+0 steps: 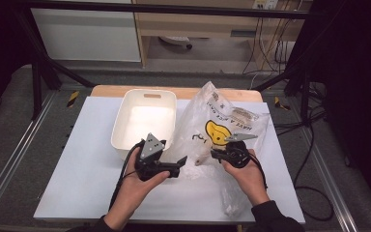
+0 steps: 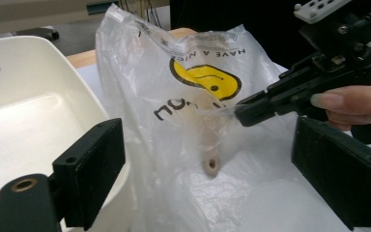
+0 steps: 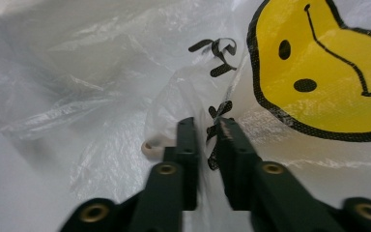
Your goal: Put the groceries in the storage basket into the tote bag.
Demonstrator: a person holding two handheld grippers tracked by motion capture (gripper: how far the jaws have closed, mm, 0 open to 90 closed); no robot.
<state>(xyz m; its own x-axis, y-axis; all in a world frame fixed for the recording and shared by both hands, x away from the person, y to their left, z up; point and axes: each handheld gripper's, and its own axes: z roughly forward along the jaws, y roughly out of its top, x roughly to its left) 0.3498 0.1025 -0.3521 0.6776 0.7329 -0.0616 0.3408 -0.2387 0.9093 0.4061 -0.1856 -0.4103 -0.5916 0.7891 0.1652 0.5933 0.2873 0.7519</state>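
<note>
A clear plastic bag (image 1: pixel 222 121) with a yellow smiley face (image 2: pixel 205 77) stands crumpled on the white table sheet, right of a white bin (image 1: pixel 125 116). Inside it, low down, lies a small beige piece with a hole (image 2: pixel 211 164). My left gripper (image 1: pixel 181 163) points right at the bag's lower left side; its jaws (image 2: pixel 207 188) stand wide open with nothing touching the pads. My right gripper (image 1: pixel 214 153) meets the bag from the right. Its jaws (image 3: pixel 207 140) are a narrow gap apart with a fold of printed bag film between them, and the film tents toward its tip (image 2: pixel 242 113).
The white bin (image 2: pixel 34 116) sits close on my left gripper's left side, its inside bare. White sheet (image 1: pixel 92 164) spreads to the left and front of the hands. Black frame legs and cables stand beyond the table's far corners.
</note>
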